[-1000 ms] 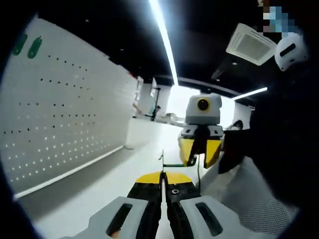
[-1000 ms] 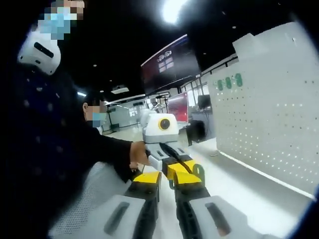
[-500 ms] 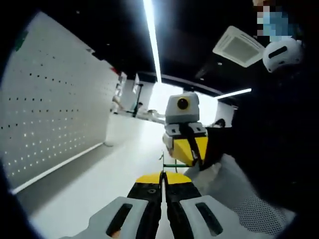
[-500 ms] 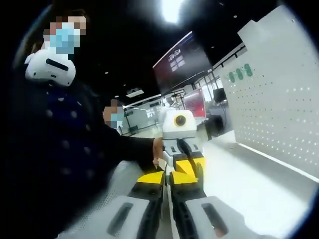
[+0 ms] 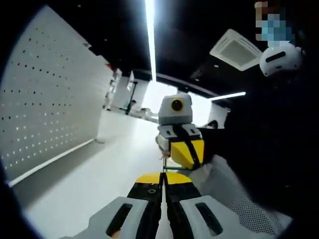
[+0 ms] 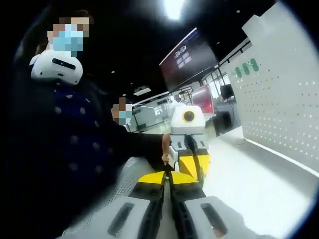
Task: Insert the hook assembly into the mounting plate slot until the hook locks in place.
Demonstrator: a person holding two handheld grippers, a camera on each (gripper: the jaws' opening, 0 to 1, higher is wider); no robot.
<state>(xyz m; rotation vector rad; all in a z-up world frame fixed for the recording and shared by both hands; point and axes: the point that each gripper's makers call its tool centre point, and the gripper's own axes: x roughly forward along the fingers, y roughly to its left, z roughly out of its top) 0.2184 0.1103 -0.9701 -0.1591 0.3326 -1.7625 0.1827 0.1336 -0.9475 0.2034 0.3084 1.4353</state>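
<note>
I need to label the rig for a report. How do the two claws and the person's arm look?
Each claw, left claw and right claw, has pale grey finger bases with dark slots, black jaws and yellow tips. A white box with a yellow-ringed lens sits on top. The person wears a dark sleeve and a pale mesh garment.

The pegboard (image 5: 50, 109) at nine o'clock in the left gripper view looks like matt white sheet metal, punched with small holes. The table (image 5: 99, 184) is smooth, matt white. At six o'clock the left gripper (image 5: 162, 180) shows glossy yellow and black plastic tips on matt grey plastic. A thin green wire hook (image 5: 172, 170) looks like coated metal.
</note>
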